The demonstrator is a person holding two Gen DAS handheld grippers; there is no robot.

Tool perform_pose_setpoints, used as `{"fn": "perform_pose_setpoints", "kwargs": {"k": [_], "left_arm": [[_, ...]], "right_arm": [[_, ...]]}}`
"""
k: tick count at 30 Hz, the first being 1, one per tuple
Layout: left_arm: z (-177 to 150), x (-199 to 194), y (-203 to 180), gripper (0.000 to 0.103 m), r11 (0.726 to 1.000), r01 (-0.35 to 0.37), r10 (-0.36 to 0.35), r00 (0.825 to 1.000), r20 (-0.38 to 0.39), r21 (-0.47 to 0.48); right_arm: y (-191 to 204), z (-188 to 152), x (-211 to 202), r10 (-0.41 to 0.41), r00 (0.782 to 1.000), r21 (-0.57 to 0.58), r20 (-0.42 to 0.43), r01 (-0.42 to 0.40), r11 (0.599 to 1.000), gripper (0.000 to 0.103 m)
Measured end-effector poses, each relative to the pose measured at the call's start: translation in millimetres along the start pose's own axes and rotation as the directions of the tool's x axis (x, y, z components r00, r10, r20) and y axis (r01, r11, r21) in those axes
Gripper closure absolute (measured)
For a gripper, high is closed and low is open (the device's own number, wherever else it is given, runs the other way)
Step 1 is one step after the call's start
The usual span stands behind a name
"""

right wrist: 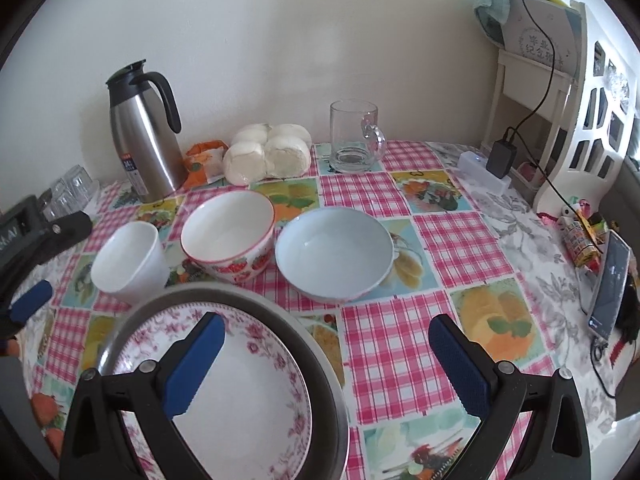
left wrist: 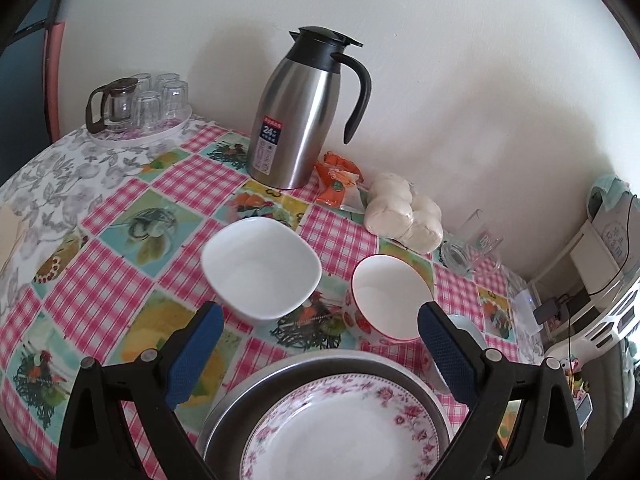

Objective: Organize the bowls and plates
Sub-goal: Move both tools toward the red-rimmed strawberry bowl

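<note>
Left wrist: left gripper (left wrist: 320, 316) gapes, empty, above floral plate (left wrist: 344, 432); right gripper (right wrist: 326, 330) likewise spread, empty.

thermos label (left wrist: 269, 142) — "24", card on shelf (right wrist: 536, 42) — "毕业纪念"

- The flowered plate (right wrist: 224, 392) is glossy glazed ceramic and sits in a dull grey metal pan (right wrist: 320, 360).
- The square white bowl (left wrist: 260, 266) looks smooth and shiny.
- The jug (left wrist: 296, 120) is brushed steel with a black plastic lid.
- The tablecloth (right wrist: 400, 344) has a slick, wipeable sheen.
- The mug (right wrist: 354, 138) is clear glass.
</note>
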State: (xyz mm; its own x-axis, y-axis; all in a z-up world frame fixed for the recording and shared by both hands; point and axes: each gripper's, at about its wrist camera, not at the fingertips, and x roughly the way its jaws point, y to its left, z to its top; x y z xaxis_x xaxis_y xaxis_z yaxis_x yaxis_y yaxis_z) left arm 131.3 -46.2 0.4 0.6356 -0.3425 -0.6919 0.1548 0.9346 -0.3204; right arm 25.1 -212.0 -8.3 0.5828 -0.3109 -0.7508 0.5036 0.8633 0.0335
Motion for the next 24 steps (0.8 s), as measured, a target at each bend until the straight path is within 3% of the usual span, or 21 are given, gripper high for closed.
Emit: {"fn": "perform_pose_setpoints", "kwargs": {"k": [6,24], "left_arm": [[5.5,11.0,-9.3,0.005,0.999,0.024,-0.022,0.998,-0.053,0.032],[21.0,16.2,-18.9,0.005,0.995,0.029,-0.021,0.997,-0.074,0.098]], "right_arm": [[-5.4,8.1,6.5,0.018,0.999,0.016,-0.028,-0.018,1.0,0.0],[-42.8,42.5,11.0,0.011,1.0,0.018,-0.029,-0.01,1.0,0.0]]}}
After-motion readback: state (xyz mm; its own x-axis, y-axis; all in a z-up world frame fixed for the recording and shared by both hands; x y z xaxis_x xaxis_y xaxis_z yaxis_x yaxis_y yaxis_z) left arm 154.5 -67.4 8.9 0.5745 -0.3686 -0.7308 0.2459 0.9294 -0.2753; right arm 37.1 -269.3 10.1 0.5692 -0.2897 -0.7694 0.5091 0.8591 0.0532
